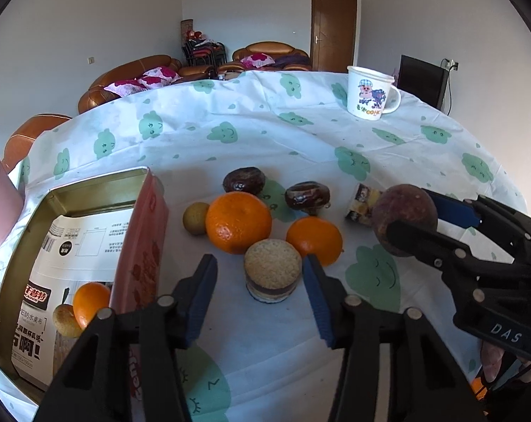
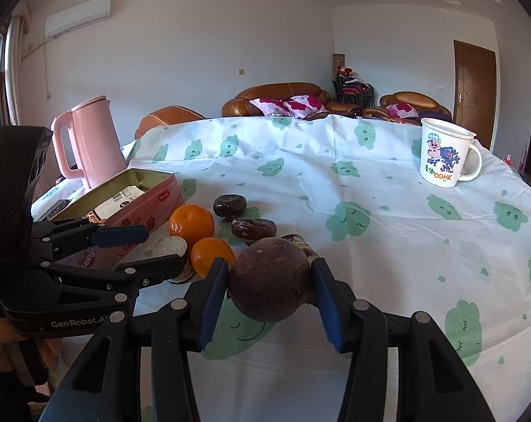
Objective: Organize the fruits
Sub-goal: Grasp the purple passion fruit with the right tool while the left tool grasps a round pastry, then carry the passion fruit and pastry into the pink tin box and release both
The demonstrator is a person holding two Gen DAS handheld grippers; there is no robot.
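My right gripper (image 2: pixel 269 281) is shut on a dark purple passion fruit (image 2: pixel 268 278) and holds it above the table; it also shows in the left wrist view (image 1: pixel 404 218). My left gripper (image 1: pixel 260 267) is open, its fingers on either side of a round layered cake (image 1: pixel 272 270). Two oranges (image 1: pixel 238 221) (image 1: pixel 314 240), a small yellow-brown fruit (image 1: pixel 195 217) and two dark dates (image 1: pixel 243 180) (image 1: pixel 306 195) lie just beyond. A pink tin box (image 1: pixel 140 246) at the left holds an orange (image 1: pixel 89 302) and a small brown fruit (image 1: pixel 65 320).
A small wrapped snack (image 1: pixel 360 204) lies by the passion fruit. A white cartoon mug (image 2: pixel 443 156) stands at the far right. A pink kettle (image 2: pixel 89 140) stands behind the tin. The round table's cloud-print cloth (image 2: pixel 388 239) spreads to the right.
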